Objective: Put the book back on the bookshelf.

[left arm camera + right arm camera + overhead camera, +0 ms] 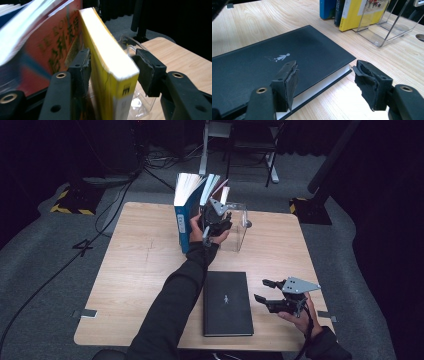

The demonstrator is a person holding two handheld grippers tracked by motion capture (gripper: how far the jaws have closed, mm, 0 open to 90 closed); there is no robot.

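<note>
The yellow book (110,62) stood upright at the back of the worktop (140,270), in a row with a red book (52,47) and a blue book (182,222), against a clear plastic bookend (239,227). Shelving of it appeared complete. The black book (227,302) lay flat at the near edge, seemingly next in line.

The left gripper (112,66) straddled the yellow book: its left pad (83,66) lay close against the cover, its right pad (147,68) stood clear, so no grip was evident. The right gripper (327,80) hovered open at the black book's corner, holding nothing.
</note>
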